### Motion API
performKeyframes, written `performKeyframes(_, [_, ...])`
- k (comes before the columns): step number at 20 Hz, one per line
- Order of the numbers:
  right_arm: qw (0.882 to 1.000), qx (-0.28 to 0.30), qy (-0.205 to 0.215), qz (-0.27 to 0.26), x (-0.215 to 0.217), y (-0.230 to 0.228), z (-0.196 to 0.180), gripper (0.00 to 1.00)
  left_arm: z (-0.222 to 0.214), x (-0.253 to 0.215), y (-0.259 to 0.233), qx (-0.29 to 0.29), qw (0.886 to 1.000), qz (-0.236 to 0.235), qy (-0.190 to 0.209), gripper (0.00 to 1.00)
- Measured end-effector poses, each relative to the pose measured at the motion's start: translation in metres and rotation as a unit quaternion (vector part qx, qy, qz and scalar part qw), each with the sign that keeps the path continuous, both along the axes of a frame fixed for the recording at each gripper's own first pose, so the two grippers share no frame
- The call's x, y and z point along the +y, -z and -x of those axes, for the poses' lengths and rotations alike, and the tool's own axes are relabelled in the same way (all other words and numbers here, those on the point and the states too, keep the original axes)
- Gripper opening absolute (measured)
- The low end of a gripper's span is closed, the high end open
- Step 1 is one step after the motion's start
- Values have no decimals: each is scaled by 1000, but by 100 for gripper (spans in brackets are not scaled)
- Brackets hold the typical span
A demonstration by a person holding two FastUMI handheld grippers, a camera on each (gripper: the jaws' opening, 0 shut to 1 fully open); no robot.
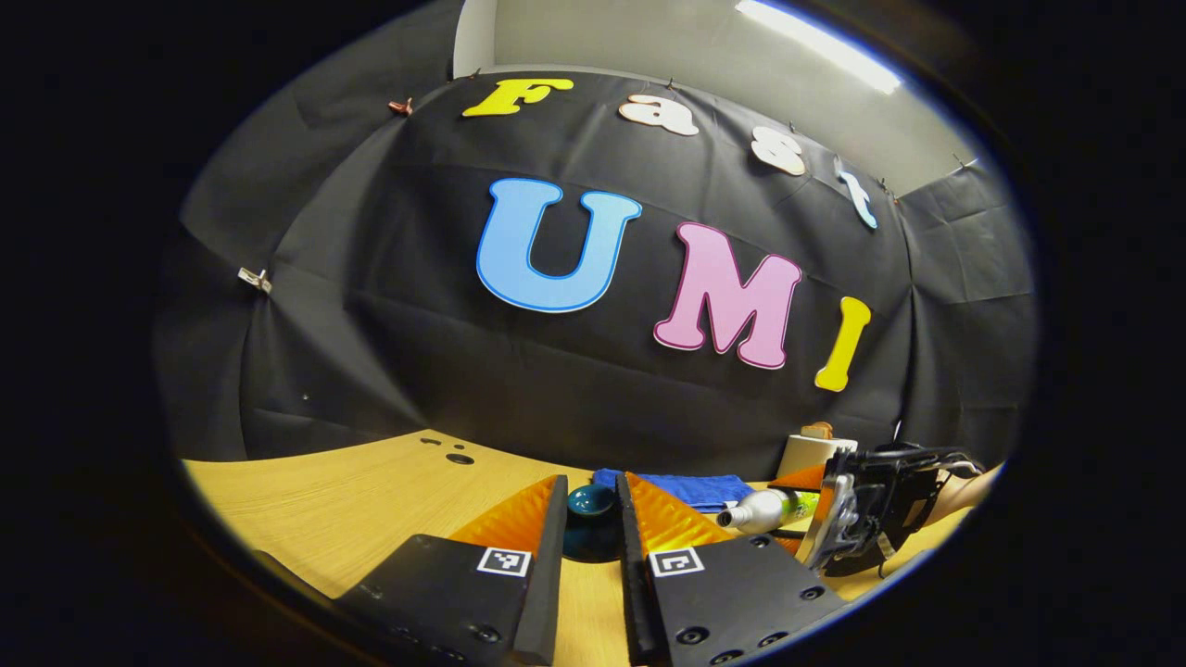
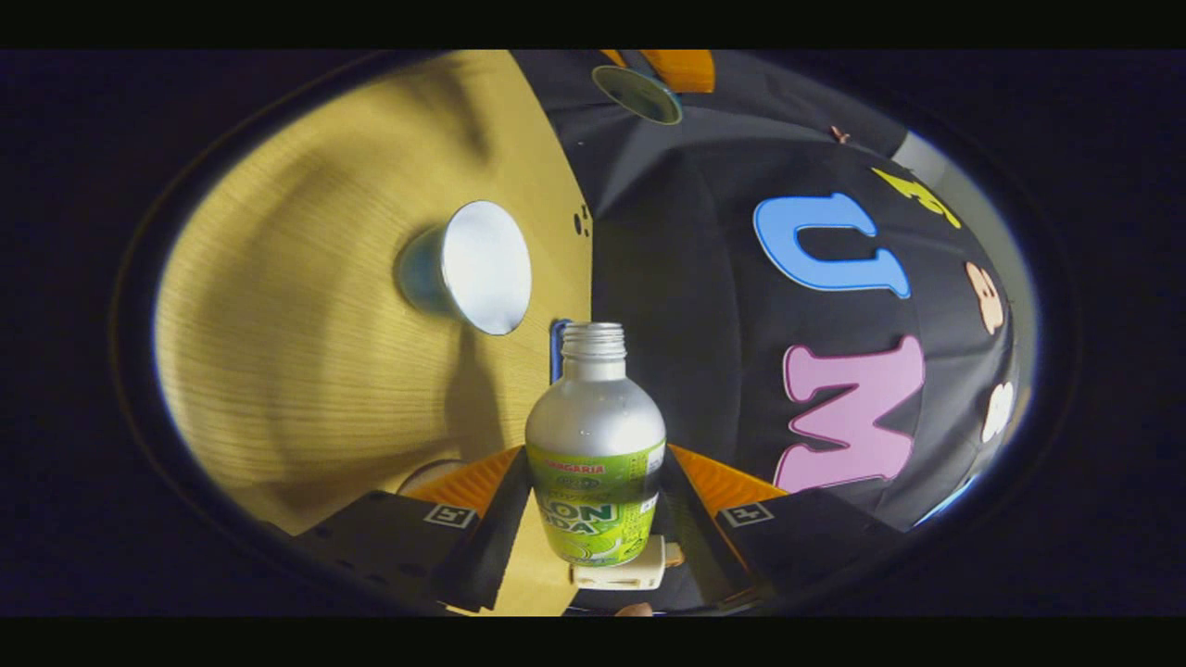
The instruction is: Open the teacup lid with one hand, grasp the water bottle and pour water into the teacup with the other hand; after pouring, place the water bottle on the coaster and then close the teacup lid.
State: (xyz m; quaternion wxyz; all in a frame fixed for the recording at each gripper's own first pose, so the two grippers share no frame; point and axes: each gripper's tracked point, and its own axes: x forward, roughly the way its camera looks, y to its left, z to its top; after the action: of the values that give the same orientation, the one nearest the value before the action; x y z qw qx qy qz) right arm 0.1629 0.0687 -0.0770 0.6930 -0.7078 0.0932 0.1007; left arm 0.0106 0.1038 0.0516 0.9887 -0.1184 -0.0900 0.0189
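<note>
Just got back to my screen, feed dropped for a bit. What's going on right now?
The right gripper is shut on the uncapped bottle and has it tipped on its side, mouth aimed toward the open teacup on the table. No water is visible leaving it. The left gripper holds the teal lid between its fingers, lifted off the cup. A blue cloth lies behind.

In the left gripper view, bare desk (image 1: 352, 500) lies open at 9 o'clock; at 3 o'clock the right tool (image 1: 857, 519), bottle (image 1: 764, 509) and cloth (image 1: 690, 489) crowd the way.
</note>
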Motion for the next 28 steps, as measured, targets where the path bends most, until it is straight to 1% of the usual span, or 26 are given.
performKeyframes(3, [999,-1,-16,45,3,0,-2,80,0,3,-1,-3,1000,7,0,32])
performKeyframes(4, [998,1,-22,56,6,3,-5,84,1,4,-1,-3,1000,10,0,32])
performKeyframes(5, [997,3,-27,68,8,5,-6,80,1,5,-2,-3,1000,12,0,32])
performKeyframes(6, [996,2,-33,83,9,4,-6,80,1,5,0,-3,1000,14,0,35])
performKeyframes(8, [993,-4,-46,111,14,0,-5,80,2,6,-2,-4,1000,18,1,35])
performKeyframes(9, [991,-5,-52,120,15,-1,-5,80,2,6,-3,-4,1000,19,1,32])
performKeyframes(10, [990,-5,-56,127,16,-1,-5,80,2,6,-3,-5,1000,20,2,35])
performKeyframes(11, [989,-5,-58,133,16,-1,-5,80,2,6,-3,-5,1000,20,2,32])
performKeyframes(12, [988,-5,-59,139,17,0,-5,76,2,6,-4,-6,1000,19,1,35])
performKeyframes(13, [987,-5,-61,146,16,-1,-5,76,3,7,-6,-6,1000,18,0,35])
performKeyframes(14, [986,-6,-62,152,16,-1,-6,80,4,7,-5,-7,1000,18,0,32])
performKeyframes(15, [986,-7,-64,157,15,-2,-6,80,3,7,-6,-8,1000,19,0,32])
performKeyframes(20, [981,-10,-71,181,17,-6,-6,80,4,9,-6,-7,1000,25,0,32])
performKeyframes(21, [980,-12,-73,186,17,-7,-6,80,4,9,-6,-7,1000,25,-1,35])
performKeyframes(22, [978,-13,-76,193,19,-8,-6,80,5,10,-5,-7,1000,25,-2,32])
performKeyframes(23, [976,-15,-80,201,19,-10,-5,80,5,11,-6,-7,1000,26,-2,32])
performKeyframes(24, [974,-17,-83,209,21,-11,-5,80,5,10,-5,-7,1000,27,-1,35])
performKeyframes(27, [970,-17,-90,224,23,-13,-4,80,5,11,-6,-7,1000,30,-1,35])
performKeyframes(28, [969,-16,-92,227,23,-14,-5,80,6,12,-7,-7,1000,29,-2,32])
